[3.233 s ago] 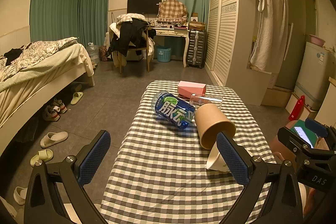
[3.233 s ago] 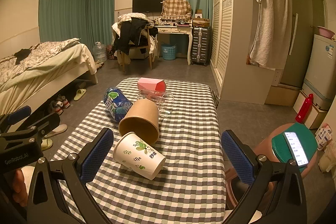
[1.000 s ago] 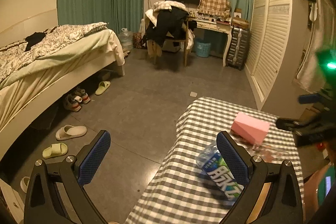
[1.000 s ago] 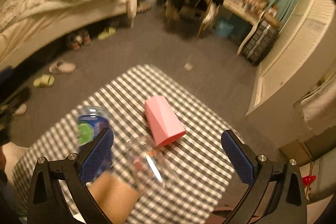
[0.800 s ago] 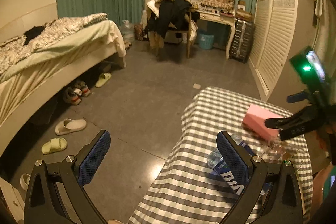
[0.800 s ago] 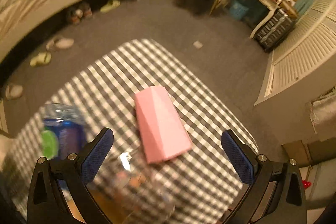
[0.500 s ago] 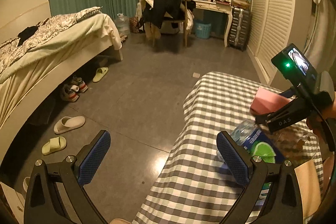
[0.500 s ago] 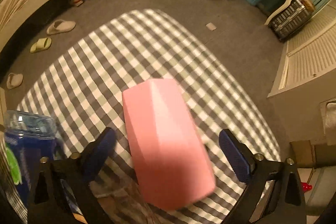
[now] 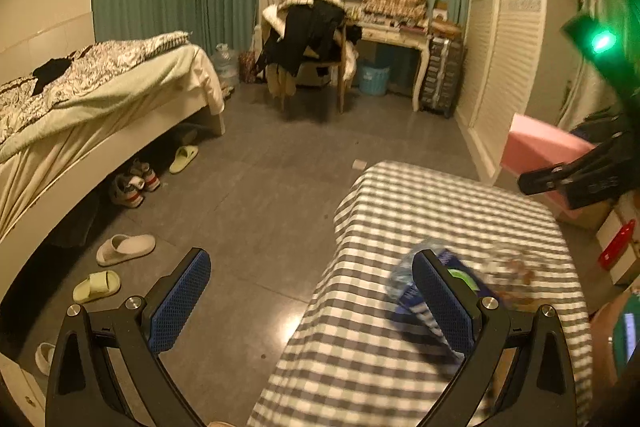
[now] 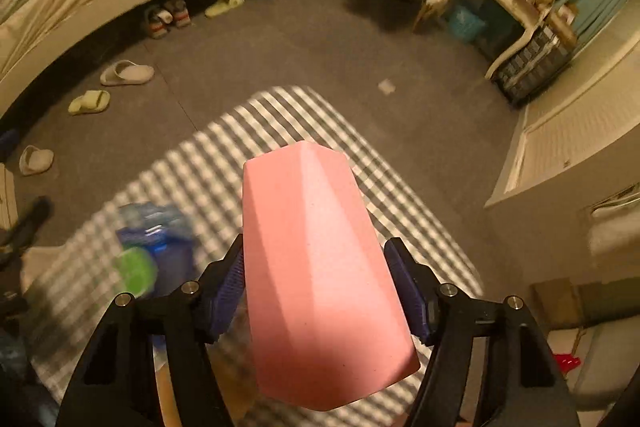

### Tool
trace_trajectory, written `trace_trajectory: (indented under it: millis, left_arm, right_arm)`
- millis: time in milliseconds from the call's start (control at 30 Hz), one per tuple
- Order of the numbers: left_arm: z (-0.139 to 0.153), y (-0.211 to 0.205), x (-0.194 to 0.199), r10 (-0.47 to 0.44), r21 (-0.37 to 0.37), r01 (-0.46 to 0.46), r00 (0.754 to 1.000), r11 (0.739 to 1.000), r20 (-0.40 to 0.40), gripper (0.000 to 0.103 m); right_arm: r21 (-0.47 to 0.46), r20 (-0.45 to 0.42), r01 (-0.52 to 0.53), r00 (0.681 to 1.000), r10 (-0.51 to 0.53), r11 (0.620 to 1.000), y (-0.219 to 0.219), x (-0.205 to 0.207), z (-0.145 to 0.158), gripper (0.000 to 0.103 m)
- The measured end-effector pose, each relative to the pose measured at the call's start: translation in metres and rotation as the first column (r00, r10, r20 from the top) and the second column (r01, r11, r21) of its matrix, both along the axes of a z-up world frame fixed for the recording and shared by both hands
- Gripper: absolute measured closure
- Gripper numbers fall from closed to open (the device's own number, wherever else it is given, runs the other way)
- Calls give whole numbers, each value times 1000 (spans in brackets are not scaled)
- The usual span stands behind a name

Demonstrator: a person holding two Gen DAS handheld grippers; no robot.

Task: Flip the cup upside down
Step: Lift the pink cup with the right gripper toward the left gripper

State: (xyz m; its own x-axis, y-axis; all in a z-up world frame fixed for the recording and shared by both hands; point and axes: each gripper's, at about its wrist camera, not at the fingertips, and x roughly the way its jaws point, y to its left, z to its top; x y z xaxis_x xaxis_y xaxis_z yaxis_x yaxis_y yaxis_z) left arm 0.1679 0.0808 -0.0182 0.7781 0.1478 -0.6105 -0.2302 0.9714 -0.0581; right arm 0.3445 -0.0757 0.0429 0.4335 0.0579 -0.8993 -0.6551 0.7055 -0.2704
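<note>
Surface (image 9: pixel 460 211): checked grey-and-white cloth, seen past my left hand-held gripper, its far corner toward the bed (image 9: pixel 100 95).

Pink cup (image 10: pixel 320 267): faceted, task item. Clamped between the blue pads of my right hand-held gripper (image 10: pixel 320 289), one pad pressed on each flank. Held in the air above the surface, clear of the cloth; from the left wrist view it shows beyond the far right edge of the surface. Which end is the mouth I cannot tell.

Bottle (image 9: pixel 420 283): blue label with a green patch, lying on its side on the cloth near the surface's left edge, blurred in both views, partly behind my left pad.

My left hand-held gripper (image 9: pixel 308 303): pads spread wide apart, nothing between them, held at the near left edge of the surface.
</note>
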Motion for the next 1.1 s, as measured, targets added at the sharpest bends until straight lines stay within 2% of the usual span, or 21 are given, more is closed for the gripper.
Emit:
trace_trajectory:
  millis: [133,233,367,533,567,700,833,967,1100]
  left_arm:
    - [25,-4,-38,-51,-7,51,998,999,30,0]
    - [36,-2,-75,-64,10,63,997,998,46,0]
    - [37,2,-123,-62,34,61,997,998,37,0]
    - [21,10,-176,-45,50,44,999,998,13,0]
    - [16,12,-184,-41,47,40,999,998,5,0]
    - [-6,17,-206,-10,39,11,1000,999,-24,0]
    - [-19,20,-214,-8,21,9,1000,1000,-27,0]
    - [-28,24,-216,-22,1,22,999,1000,-28,0]
    - [-34,22,-213,-46,-2,46,998,999,-31,0]
  right_arm:
    - [15,46,-60,997,59,998,4,-69,52,36]
    - [11,52,-115,992,115,993,12,-127,72,36]
    - [-32,19,-217,976,218,976,28,-207,65,36]
    - [-40,-37,-267,963,266,963,36,-275,26,36]
    - [-28,-44,-253,967,252,967,37,-281,18,36]
    - [60,-151,-74,985,82,995,36,-291,-32,36]
    - [157,-295,138,952,-87,978,23,-287,-78,36]
    - [135,-322,274,921,-219,952,13,-286,-105,36]
    - [141,-320,380,892,-321,914,5,-284,-116,36]
